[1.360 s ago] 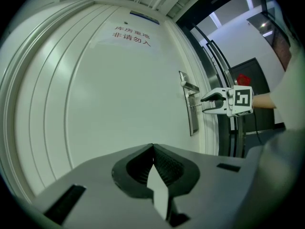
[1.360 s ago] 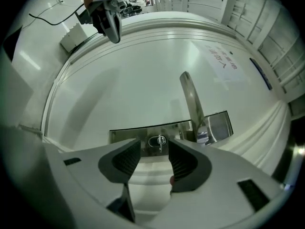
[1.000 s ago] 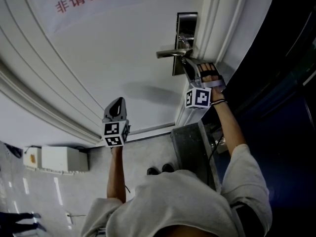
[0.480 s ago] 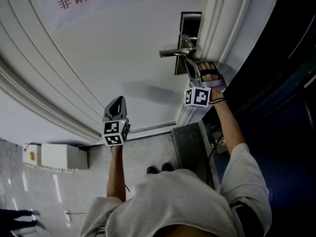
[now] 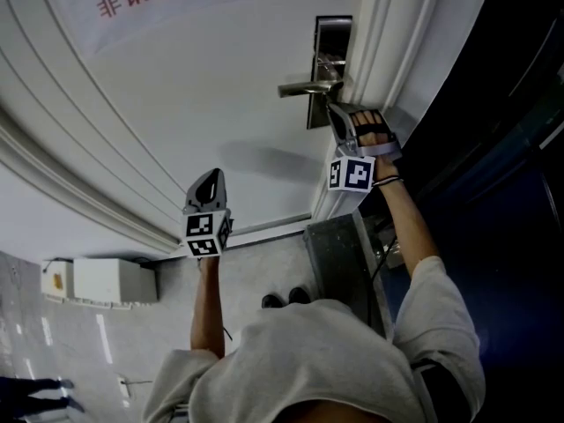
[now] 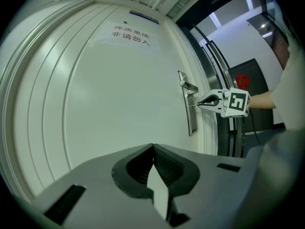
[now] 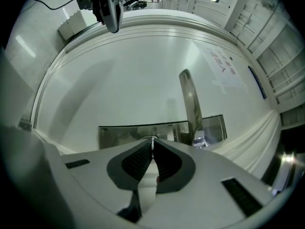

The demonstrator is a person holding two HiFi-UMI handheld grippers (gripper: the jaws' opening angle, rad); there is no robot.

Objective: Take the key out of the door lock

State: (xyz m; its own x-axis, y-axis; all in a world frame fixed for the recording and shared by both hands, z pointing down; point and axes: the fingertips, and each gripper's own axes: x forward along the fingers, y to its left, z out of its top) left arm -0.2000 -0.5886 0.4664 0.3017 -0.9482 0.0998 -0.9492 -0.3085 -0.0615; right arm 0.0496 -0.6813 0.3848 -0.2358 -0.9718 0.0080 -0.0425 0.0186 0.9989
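Right gripper (image 7: 152,140): jaws were closed to a sliver; we judged them pinched on the key (image 6: 194,104).
Key: seated in the lock plate (image 5: 326,60), at 1 o'clock in our head view.
Left gripper (image 5: 211,180): jaws shut, empty, at 7 o'clock from the lock.
Risk: a skewed pull could bind the key, and a shallow pinch could slip.

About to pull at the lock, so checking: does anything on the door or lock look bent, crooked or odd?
Nothing stands out. The lock plate sits straight on the door, its handle looks intact, and the right gripper is shut at the plate just below the handle.
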